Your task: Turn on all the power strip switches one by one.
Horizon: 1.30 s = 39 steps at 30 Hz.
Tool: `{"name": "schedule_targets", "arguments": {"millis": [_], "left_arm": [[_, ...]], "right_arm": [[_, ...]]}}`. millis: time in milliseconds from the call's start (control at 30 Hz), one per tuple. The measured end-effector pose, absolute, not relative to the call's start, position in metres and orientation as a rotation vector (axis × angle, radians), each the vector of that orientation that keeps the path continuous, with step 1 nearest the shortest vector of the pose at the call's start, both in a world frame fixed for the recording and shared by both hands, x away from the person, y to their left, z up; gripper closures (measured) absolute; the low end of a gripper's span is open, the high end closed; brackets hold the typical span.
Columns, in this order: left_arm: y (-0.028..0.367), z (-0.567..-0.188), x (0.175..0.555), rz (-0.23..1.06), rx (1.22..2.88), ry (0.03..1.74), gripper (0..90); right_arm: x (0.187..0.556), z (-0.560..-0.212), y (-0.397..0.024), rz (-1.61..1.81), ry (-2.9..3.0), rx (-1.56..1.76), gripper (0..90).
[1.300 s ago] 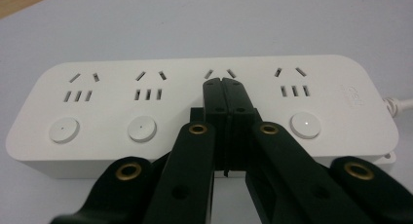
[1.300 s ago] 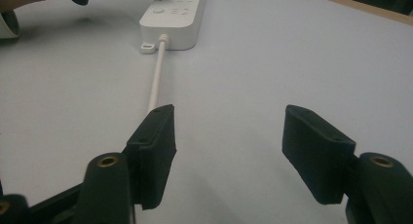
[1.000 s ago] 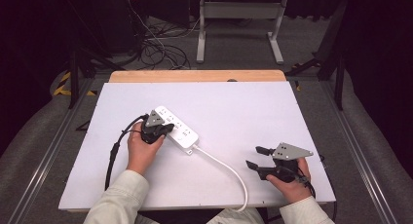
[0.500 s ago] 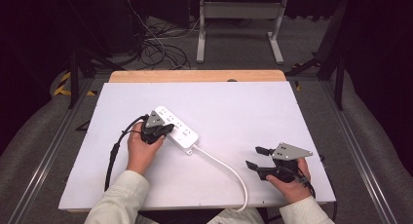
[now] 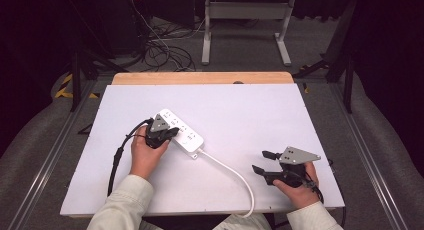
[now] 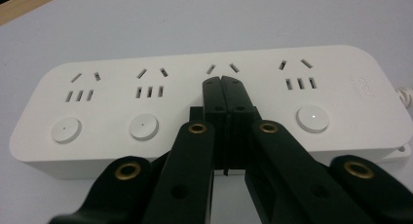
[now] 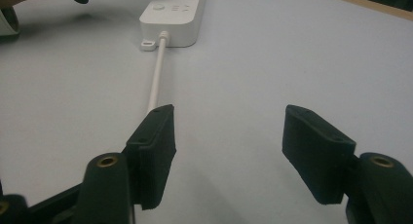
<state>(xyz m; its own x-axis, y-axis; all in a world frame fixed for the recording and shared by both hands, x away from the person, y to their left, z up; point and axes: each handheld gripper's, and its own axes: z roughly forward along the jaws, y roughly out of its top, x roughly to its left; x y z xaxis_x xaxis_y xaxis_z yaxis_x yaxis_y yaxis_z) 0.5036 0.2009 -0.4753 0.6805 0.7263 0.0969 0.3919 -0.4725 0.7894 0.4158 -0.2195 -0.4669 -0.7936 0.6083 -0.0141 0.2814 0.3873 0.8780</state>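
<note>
The left gripper (image 6: 225,83), jaws pressed together, bears down on the third switch of the white power strip (image 5: 181,132), which lies at the counter's (image 5: 300,120) nine o'clock. This looks like toggling switches; releasing should follow. The right gripper (image 5: 263,161) rests wide at five o'clock.

We see a table (image 5: 310,120) topped with a white sheet, a strip of bare wood showing along its far edge. On it lies a white power strip (image 5: 182,132), set at a slant left of centre. Its white cord (image 5: 232,175) curves across the sheet toward the near edge.
</note>
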Motion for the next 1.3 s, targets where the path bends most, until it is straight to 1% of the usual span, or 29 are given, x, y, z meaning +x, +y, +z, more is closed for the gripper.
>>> {"name": "schedule_targets", "arguments": {"millis": [33, 400, 567, 600, 633, 667, 700, 733, 900, 1300], "left_arm": [[0.201, -0.475, 0.504, 0.569, 2.124, 0.849, 90.0], [0.198, -0.474, 0.504, 0.567, 2.153, 0.841, 90.0], [0.199, -0.473, 0.506, 0.529, 2.142, 0.860, 90.0], [0.199, -0.471, 0.506, 0.533, 2.144, 0.879, 90.0], [0.199, -0.467, 0.506, 0.573, 2.144, 0.919, 90.0], [0.201, -0.464, 0.505, 0.572, 2.100, 0.915, 90.0], [0.204, -0.460, 0.506, 0.535, 2.047, 0.906, 90.0], [0.206, -0.454, 0.505, 0.530, 2.015, 0.903, 90.0], [0.206, -0.433, 0.500, 0.550, 2.021, 0.853, 90.0], [0.210, -0.430, 0.504, 0.581, 2.053, 0.852, 90.0]], "right_arm": [[0.416, -0.467, -0.220, 1.369, 2.317, 0.776, 37.6], [0.416, -0.468, -0.220, 1.365, 2.324, 0.780, 37.5], [0.416, -0.467, -0.220, 1.368, 2.325, 0.779, 37.5], [0.416, -0.467, -0.220, 1.369, 2.324, 0.777, 37.4], [0.416, -0.467, -0.220, 1.370, 2.324, 0.778, 37.4], [0.417, -0.467, -0.220, 1.371, 2.322, 0.780, 37.4], [0.417, -0.467, -0.220, 1.371, 2.321, 0.780, 37.4], [0.417, -0.467, -0.221, 1.373, 2.319, 0.778, 37.4], [0.418, -0.468, -0.221, 1.367, 2.325, 0.780, 37.4], [0.417, -0.467, -0.220, 1.372, 2.317, 0.777, 37.4]]}}
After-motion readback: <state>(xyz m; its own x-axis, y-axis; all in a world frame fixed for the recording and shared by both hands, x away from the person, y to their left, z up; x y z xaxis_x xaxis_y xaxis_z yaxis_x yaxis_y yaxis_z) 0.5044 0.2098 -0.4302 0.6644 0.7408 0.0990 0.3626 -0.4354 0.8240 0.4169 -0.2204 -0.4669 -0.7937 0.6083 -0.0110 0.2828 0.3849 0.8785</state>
